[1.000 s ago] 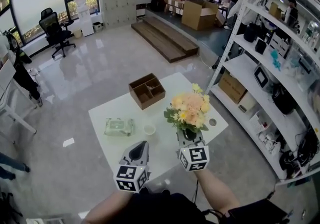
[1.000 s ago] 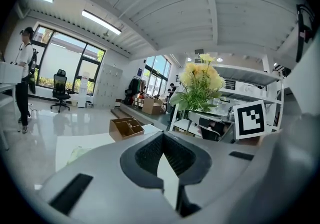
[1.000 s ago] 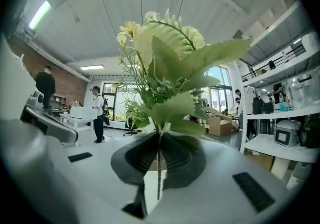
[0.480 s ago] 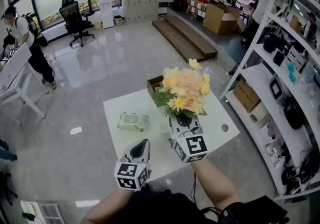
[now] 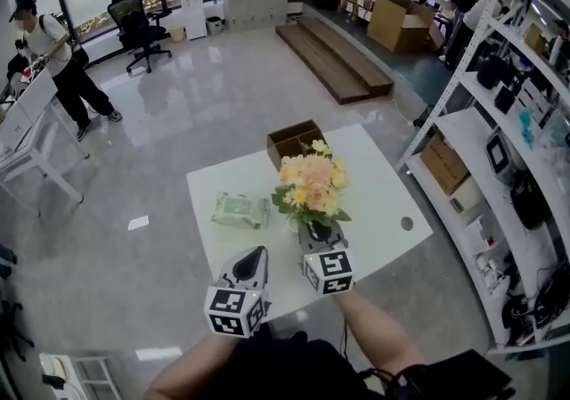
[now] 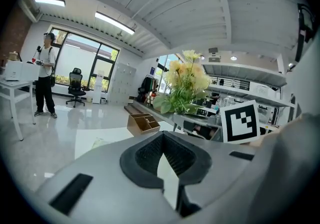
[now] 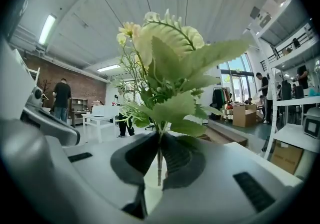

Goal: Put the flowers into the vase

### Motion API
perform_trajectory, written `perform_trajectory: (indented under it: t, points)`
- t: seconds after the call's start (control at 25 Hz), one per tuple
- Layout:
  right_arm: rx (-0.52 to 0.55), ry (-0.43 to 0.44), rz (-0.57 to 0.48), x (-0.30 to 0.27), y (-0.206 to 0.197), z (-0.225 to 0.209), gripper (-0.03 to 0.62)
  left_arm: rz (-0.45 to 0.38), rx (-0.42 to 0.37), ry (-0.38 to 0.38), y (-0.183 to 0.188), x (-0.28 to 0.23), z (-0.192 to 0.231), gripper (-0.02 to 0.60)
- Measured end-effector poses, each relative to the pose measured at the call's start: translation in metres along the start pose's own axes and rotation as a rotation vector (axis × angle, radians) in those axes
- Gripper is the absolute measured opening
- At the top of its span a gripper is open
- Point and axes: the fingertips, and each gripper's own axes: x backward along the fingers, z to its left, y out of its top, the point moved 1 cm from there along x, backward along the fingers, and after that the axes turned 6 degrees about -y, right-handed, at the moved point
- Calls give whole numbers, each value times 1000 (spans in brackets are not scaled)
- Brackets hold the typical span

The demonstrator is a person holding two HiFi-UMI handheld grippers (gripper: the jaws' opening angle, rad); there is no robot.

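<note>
A bunch of pale yellow and peach flowers with green leaves stands upright over the white table. My right gripper is shut on its stems; in the right gripper view the thin stem runs down between the pads. A small white cup-like vase sits just left of the stems, mostly hidden by leaves. My left gripper hovers at the near table edge, to the left, jaws shut with nothing between them. The left gripper view shows the flowers to its right.
A green pack of wipes lies left of the flowers. A brown wooden divided box stands at the table's far edge. Metal shelving lines the right side. A person walks at the far left.
The right gripper has carried the flowers lower and nearer the white cup. The left gripper has shifted only slightly.
</note>
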Motion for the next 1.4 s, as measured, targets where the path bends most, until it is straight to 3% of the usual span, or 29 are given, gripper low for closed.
perform_trajectory:
  t: [0.2, 0.48, 0.92, 1.4]
  points:
    - [1, 13, 114, -3, -33, 1, 26, 14, 10, -6, -4, -3, -1, 3]
    - [-3, 16, 195, -7, -55, 4, 29, 15, 14, -6, -5, -4, 6, 3]
    - [-8, 24, 298, -15, -62, 0, 41, 13, 22, -9, -5, -5, 10, 3]
    - [77, 20, 398, -14, -65, -3, 58, 6, 21, -21, -5, -8, 8, 3]
